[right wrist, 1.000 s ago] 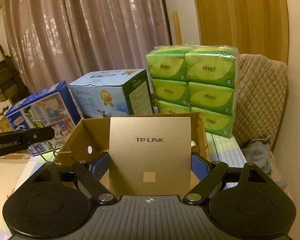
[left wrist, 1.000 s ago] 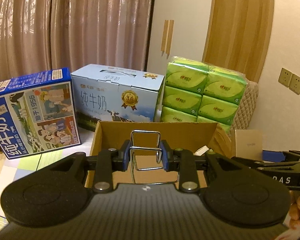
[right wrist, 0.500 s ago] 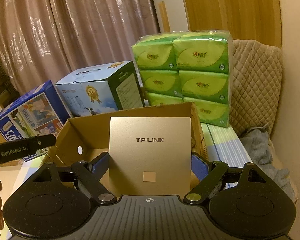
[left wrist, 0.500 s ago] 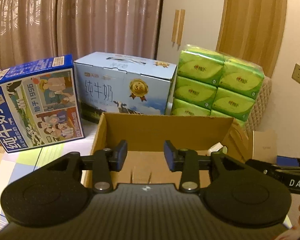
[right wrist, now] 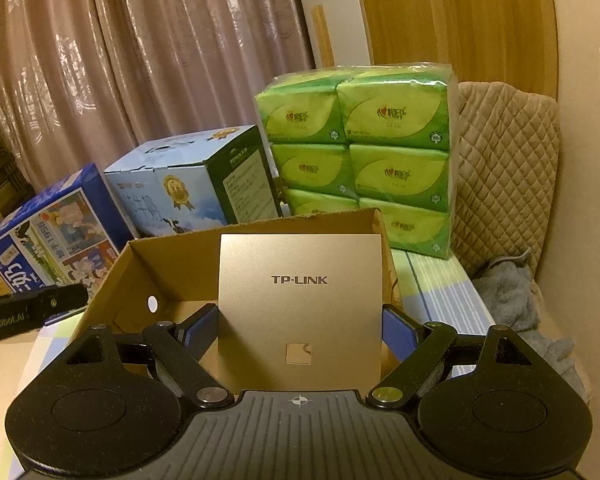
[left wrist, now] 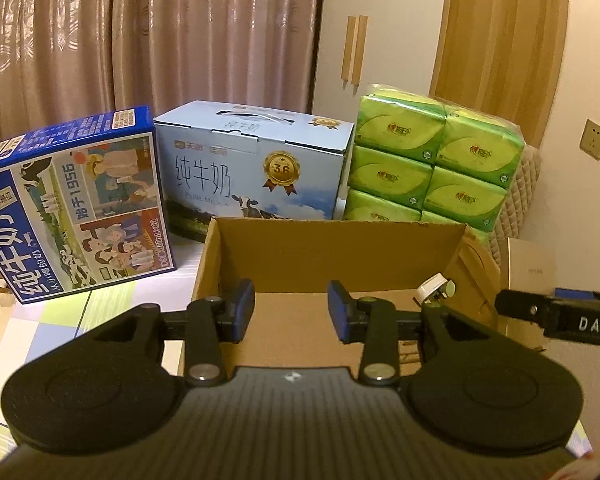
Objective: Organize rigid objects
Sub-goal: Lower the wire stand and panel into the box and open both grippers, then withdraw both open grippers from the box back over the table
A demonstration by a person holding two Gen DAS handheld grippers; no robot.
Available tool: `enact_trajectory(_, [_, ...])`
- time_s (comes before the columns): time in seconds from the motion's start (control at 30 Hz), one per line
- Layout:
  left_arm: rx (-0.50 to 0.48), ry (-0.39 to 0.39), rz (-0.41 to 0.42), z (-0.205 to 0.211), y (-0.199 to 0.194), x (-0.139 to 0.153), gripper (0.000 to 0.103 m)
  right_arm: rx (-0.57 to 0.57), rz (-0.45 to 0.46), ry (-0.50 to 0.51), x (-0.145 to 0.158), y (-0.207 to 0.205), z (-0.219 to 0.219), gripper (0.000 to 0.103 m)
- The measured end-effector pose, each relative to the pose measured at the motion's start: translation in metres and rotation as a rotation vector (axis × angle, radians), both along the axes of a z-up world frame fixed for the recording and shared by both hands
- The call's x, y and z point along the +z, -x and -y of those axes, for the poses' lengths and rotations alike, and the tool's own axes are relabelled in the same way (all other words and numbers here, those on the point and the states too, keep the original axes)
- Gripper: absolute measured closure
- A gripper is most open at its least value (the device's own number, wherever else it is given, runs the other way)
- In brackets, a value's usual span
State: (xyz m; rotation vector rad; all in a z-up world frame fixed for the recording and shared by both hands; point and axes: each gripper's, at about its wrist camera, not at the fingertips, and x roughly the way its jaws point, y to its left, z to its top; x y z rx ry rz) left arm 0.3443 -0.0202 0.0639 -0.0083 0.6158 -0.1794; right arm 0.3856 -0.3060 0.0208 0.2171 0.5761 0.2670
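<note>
An open cardboard box sits just ahead of both grippers. My left gripper hovers over its near edge, open, with nothing between its blue pads. A white plug lies in the box's right corner. My right gripper is shut on a gold TP-LINK panel, held upright above the near side of the box. The left wrist view shows that panel at the far right, behind a right-gripper finger. A left-gripper finger shows at the left edge of the right wrist view.
Behind the box stand a dark blue milk carton, a light blue milk carton and a stack of green tissue packs. A quilted chair back and a grey cloth are to the right. Curtains hang behind.
The left gripper opened and let go of a wire metal frame, which has dropped out of sight. The right gripper keeps its hold on the gold panel.
</note>
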Motion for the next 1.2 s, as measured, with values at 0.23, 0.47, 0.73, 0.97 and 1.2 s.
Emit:
enact_trajectory(0.23, [-0.007,0.004,-0.001,0.0,0.0,0.0,0.068,-0.003,0.001,0.007,0.001,-0.004,-0.001,0.02])
enact_trajectory(0.47, [0.001,0.011,-0.01,-0.002,0.001,-0.002,0.068,0.027,0.017,-0.035,0.0,-0.008,-0.001,0.02])
enact_trajectory(0.73, [0.011,0.022,-0.025,-0.01,0.012,-0.011,0.063,0.029,0.068,-0.055,-0.002,-0.003,0.005,0.019])
enact_trajectory(0.97, [0.018,0.039,-0.018,-0.016,0.026,-0.011,0.062,0.008,0.062,-0.055,-0.004,0.008,0.014,0.018])
enact_trajectory(1.2, [0.051,0.053,0.009,-0.029,0.058,-0.009,0.056,-0.011,0.055,-0.086,-0.012,0.048,0.032,0.018])
